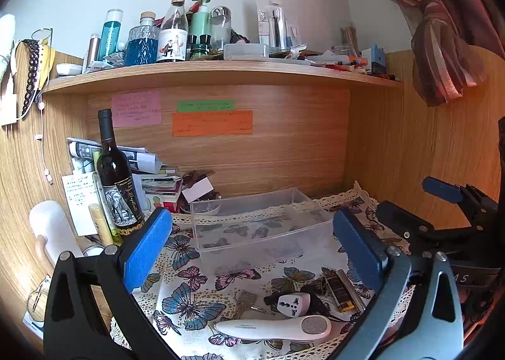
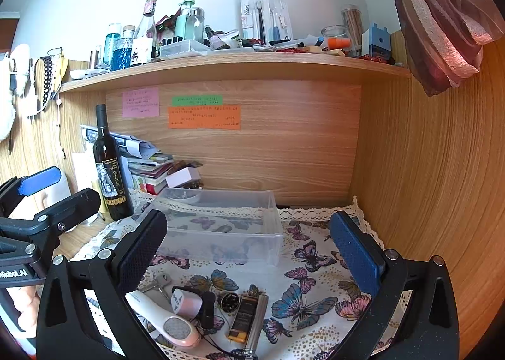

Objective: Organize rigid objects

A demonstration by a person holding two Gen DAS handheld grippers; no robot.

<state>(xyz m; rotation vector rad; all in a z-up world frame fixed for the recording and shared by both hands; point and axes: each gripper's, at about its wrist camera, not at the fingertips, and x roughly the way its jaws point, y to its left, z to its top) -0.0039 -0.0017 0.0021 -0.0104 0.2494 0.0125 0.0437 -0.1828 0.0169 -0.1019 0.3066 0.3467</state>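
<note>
A clear plastic bin (image 1: 258,221) (image 2: 221,227) sits empty on the butterfly cloth. In front of it lie a white handheld device (image 1: 277,328) (image 2: 164,319), a white travel adapter (image 1: 293,303) (image 2: 186,301), keys (image 1: 244,301) (image 2: 161,282), a black-and-yellow lighter (image 1: 339,293) (image 2: 243,317) and a metal tube (image 2: 257,325). My left gripper (image 1: 252,249) is open and empty above them. My right gripper (image 2: 249,252) is open and empty, also above the items; it shows in the left wrist view (image 1: 442,211).
A dark wine bottle (image 1: 116,177) (image 2: 110,167) stands left of the bin beside a stack of papers and books (image 1: 151,170). A wooden back panel with sticky notes (image 1: 211,121) and a crowded shelf (image 1: 221,72) rise behind. A wooden side wall (image 2: 426,170) bounds the right.
</note>
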